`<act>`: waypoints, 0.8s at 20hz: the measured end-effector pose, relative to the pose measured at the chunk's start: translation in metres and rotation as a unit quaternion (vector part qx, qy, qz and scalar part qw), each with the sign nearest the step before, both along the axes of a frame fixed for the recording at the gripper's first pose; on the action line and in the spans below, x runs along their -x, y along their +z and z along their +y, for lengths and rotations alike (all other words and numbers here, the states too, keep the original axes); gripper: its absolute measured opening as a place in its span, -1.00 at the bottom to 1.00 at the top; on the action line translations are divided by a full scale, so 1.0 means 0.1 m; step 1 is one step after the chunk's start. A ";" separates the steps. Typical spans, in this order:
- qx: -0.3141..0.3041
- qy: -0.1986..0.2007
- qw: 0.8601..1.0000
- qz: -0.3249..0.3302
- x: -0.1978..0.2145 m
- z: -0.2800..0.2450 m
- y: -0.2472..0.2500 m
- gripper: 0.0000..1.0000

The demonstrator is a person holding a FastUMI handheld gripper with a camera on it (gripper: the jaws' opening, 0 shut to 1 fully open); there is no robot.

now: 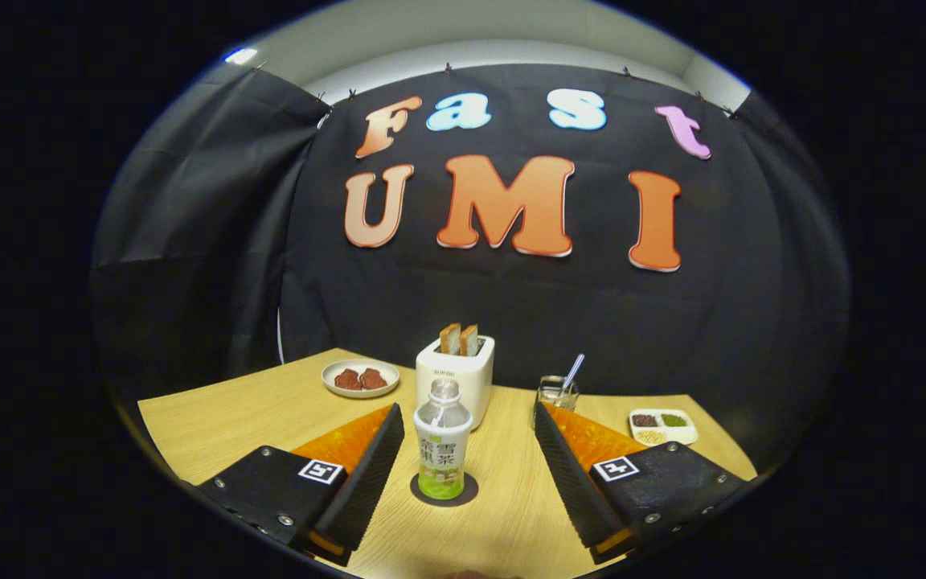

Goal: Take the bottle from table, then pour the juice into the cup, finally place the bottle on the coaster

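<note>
A small clear bottle (442, 441) with a white and green label stands upright on a dark round coaster (445, 490) on the wooden table (230, 418). My gripper (463, 430) is open, its two fingers spread wide to either side of the bottle with a clear gap on each side. Beyond the right finger stands a glass cup (556, 393) with a straw leaning in it.
A white toaster (456, 371) with two slices of toast stands right behind the bottle. A white plate (360, 378) with reddish pieces lies at the back left. A small divided dish (662, 426) of condiments sits at the right, near the table's edge.
</note>
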State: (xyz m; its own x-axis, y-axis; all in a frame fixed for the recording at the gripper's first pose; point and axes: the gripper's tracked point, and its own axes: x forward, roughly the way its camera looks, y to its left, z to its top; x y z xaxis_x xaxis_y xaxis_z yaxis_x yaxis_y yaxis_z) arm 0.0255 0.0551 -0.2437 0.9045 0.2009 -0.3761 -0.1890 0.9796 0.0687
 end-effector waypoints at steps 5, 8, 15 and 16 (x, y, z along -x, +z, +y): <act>0.014 -0.048 0.997 -0.057 0.29 -0.27 0.70 0.94; 0.003 -0.055 0.995 -0.078 0.56 -0.28 0.87 0.94; -0.012 -0.086 0.986 -0.141 0.72 -0.50 1.23 0.96; -0.019 -0.088 0.986 -0.141 0.74 -0.54 1.24 0.96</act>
State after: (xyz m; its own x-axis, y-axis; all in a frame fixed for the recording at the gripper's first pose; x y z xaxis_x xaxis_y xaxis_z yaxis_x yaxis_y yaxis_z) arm -0.0483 0.0008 -0.1199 0.9941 0.0402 -0.1004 -0.0327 0.9966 0.0750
